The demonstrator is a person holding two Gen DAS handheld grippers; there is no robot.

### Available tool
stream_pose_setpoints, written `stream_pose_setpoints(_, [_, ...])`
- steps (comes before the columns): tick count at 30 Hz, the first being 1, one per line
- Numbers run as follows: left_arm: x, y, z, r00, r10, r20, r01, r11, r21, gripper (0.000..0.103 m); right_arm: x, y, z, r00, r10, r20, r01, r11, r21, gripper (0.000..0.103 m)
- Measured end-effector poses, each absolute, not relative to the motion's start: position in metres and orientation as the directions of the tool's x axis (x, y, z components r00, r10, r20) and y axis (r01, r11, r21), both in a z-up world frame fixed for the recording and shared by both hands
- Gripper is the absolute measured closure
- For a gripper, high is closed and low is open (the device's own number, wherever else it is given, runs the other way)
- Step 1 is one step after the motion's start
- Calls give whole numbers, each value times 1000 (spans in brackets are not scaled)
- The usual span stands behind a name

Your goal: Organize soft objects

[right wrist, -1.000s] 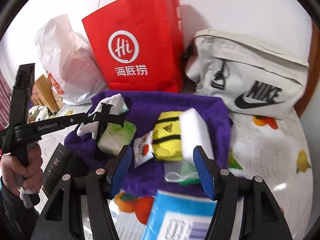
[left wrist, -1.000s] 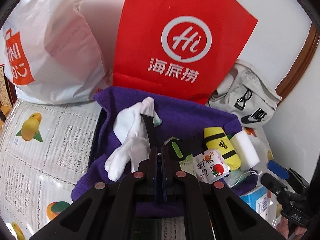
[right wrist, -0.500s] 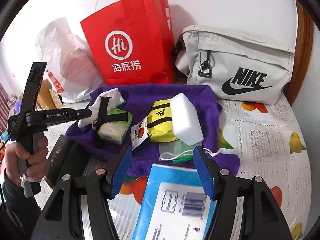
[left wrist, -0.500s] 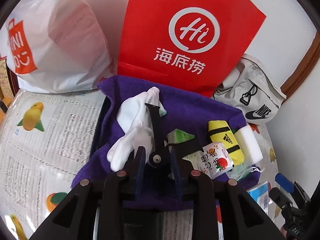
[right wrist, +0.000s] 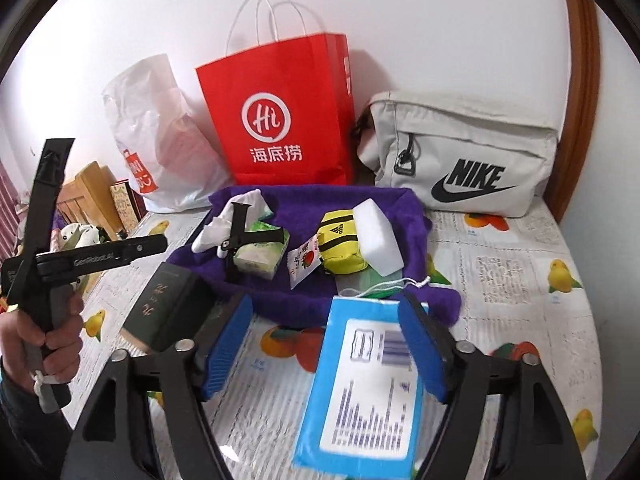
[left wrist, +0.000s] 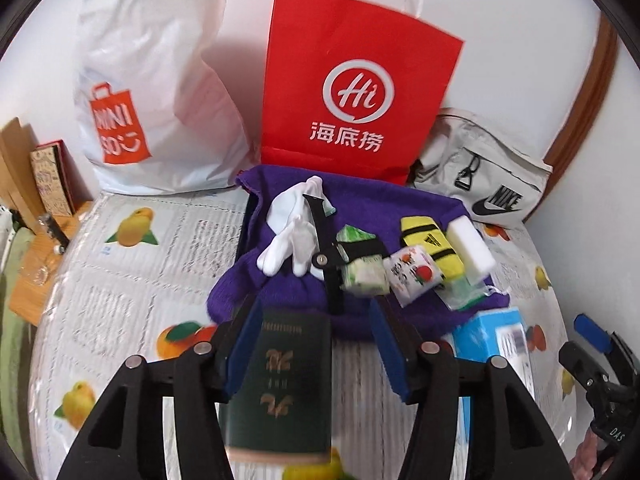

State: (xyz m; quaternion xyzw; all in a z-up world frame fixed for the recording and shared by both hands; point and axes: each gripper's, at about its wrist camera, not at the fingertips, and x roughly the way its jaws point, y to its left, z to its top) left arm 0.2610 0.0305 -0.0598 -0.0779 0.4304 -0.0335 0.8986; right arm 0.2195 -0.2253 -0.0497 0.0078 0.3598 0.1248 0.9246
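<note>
A purple towel point(left wrist: 360, 216) point(right wrist: 320, 204) carries white gloves point(left wrist: 288, 236), a black strap point(left wrist: 326, 256), a green tissue pack point(left wrist: 364, 276), a snack packet point(left wrist: 412, 276), a yellow pouch point(left wrist: 428, 244) and a white sponge point(left wrist: 470, 248). My left gripper point(left wrist: 314, 308) hangs in front of the towel with its jaws opening. A dark green box point(left wrist: 280, 376) point(right wrist: 168, 308) lies between them, clear of the right pad. My right gripper point(right wrist: 324, 304) is also opening, above a blue wipes pack point(right wrist: 368, 380) on the table, which its left pad does not touch.
A red paper bag point(left wrist: 356, 92), a white plastic bag point(left wrist: 152, 92) and a grey Nike bag point(right wrist: 460, 152) stand against the wall behind the towel. A fruit-print cloth point(right wrist: 520, 280) covers the table. A hand point(right wrist: 44, 336) holds the left gripper's handle. Wooden items point(left wrist: 24, 160) sit far left.
The left gripper opened and let go of the black strap, which now lies on the towel. Both grippers drew back from the towel. The white sponge left the right jaws, which have widened.
</note>
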Motion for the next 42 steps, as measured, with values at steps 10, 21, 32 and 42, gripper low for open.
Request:
stream_pose_setpoints(10, [180, 16, -34, 674, -99, -732, 9, 992, -126, 33, 159, -228, -33, 726, 176, -665, -175, 982, 69, 8])
stream_pose_setpoints(21, [106, 2, -22, 708, -67, -703, 12, 996, -83, 10, 98, -231, -34, 735, 144, -663, -129, 989, 71, 6])
stream_pose_setpoints(32, [49, -7, -18, 743, 2, -670, -18, 1000, -18, 10, 46, -238, -31, 767, 94, -634, -85, 995, 44, 0])
stream_pose_setpoints(42, [20, -13, -9, 766, 11, -643, -23, 1000, -10, 9, 12, -242, -22, 797, 78, -599, -74, 997, 32, 0])
